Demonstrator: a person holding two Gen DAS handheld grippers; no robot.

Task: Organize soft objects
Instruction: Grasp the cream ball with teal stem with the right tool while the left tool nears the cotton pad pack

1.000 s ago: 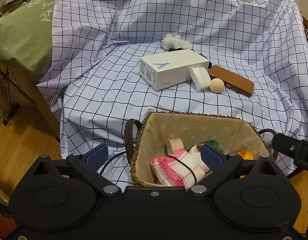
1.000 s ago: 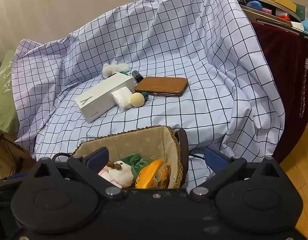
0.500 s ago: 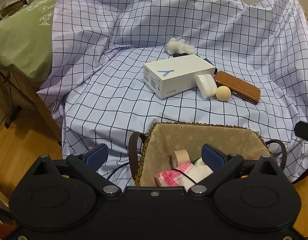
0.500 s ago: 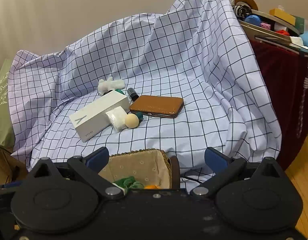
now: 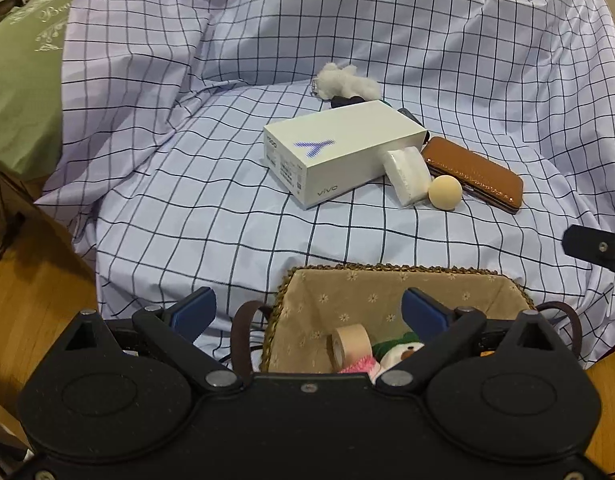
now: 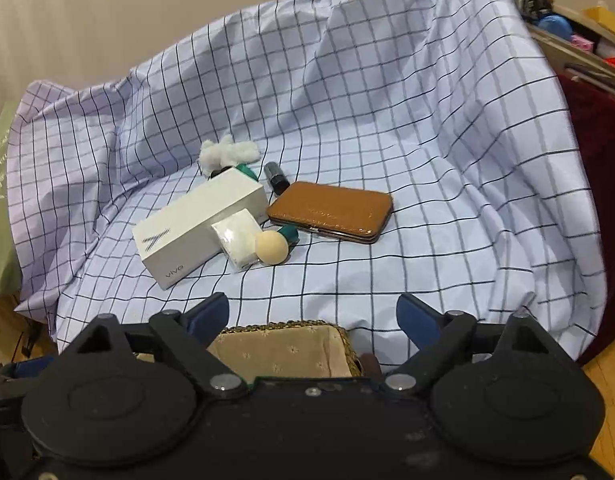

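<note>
Soft objects sit in two spots: some loose on the checked sheet (image 5: pixel 227 200), some already in the woven basket (image 5: pixel 387 276) at the sheet's near edge. Sheet is draped over a seat-like piece of furniture w/ a raised back, grid pattern, lots of folds. Green cushion (image 5: pixel 23 92) lies at far left, touching the sheet's edge.

Basket has a beige flowered lining & dark strap handles; inside it, in the left wrist view: a beige tape roll (image 5: pixel 349 346), a white plush toy (image 5: pixel 399 354) w/ green bit, something pink just beside it, mostly hidden.

Mid-sheet, well apart from the basket: white phone box (image 5: pixel 339 156), biggest of the loose group. Brown leather case (image 5: pixel 473 174) lies flat just right of it. White tissue pack (image 5: pixel 407 176) leans against the box's near right corner, between box & case. Beige foam ball (image 5: pixel 445 192) touches the tissue pack. Behind the box: white fluffy toy (image 5: pixel 345 82). Right wrist view also shows a small dark bottle (image 6: pixel 276 177) just behind the case & a teal item (image 6: pixel 288 233) by the ball, partly hidden.

Left hand-held gripper (image 5: pixel 309 312): jaws wide, nothing between them, poised over the basket's left rim. Right hand-held gripper (image 6: pixel 312 314): jaws have just been closing a bit, but they're wide apart & empty, above the basket's far edge.
</note>
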